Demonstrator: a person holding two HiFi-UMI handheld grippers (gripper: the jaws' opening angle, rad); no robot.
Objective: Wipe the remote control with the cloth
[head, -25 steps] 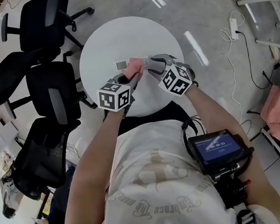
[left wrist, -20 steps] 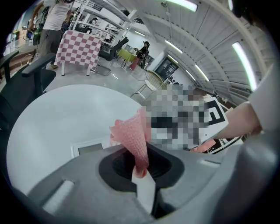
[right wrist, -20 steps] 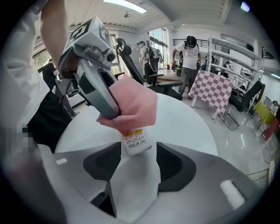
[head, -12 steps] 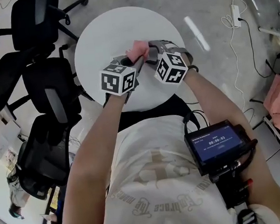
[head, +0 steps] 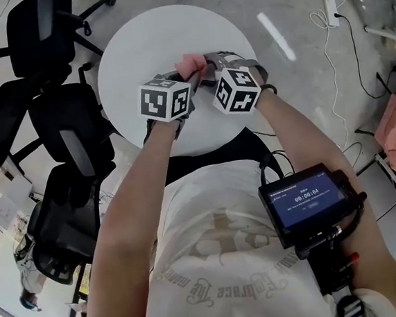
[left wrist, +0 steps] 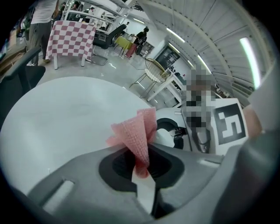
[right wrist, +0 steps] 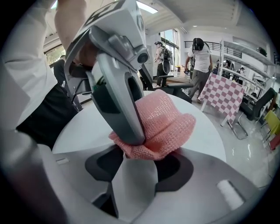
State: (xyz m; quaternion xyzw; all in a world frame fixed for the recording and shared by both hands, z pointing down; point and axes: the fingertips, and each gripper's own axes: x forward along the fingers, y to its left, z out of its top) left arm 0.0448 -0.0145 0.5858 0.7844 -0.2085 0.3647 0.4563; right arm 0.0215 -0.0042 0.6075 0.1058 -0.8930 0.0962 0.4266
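A pink cloth [head: 190,64] hangs bunched over the round white table [head: 139,48]. My left gripper [head: 187,76] is shut on it, and in the left gripper view a fold of the cloth [left wrist: 138,131] stands up from the pinched jaws [left wrist: 142,159]. My right gripper [head: 207,67] meets it tip to tip. In the right gripper view the cloth [right wrist: 164,124] drapes over the right gripper's [right wrist: 138,159] tips, pressed down by the left gripper [right wrist: 134,139]. The right jaws stand apart and are closing. No remote control shows between them or anywhere else in view.
Black office chairs [head: 63,132] crowd the table's left side. A white power strip and cable [head: 329,11] lie on the floor at the right. A screen unit [head: 307,203] hangs at the person's chest. People stand far off in the room [right wrist: 201,57].
The two grippers have drawn closer over the table, tips meeting at the cloth. The cloth stays in the left jaws. A small grey patch seen on the table earlier is now hidden.
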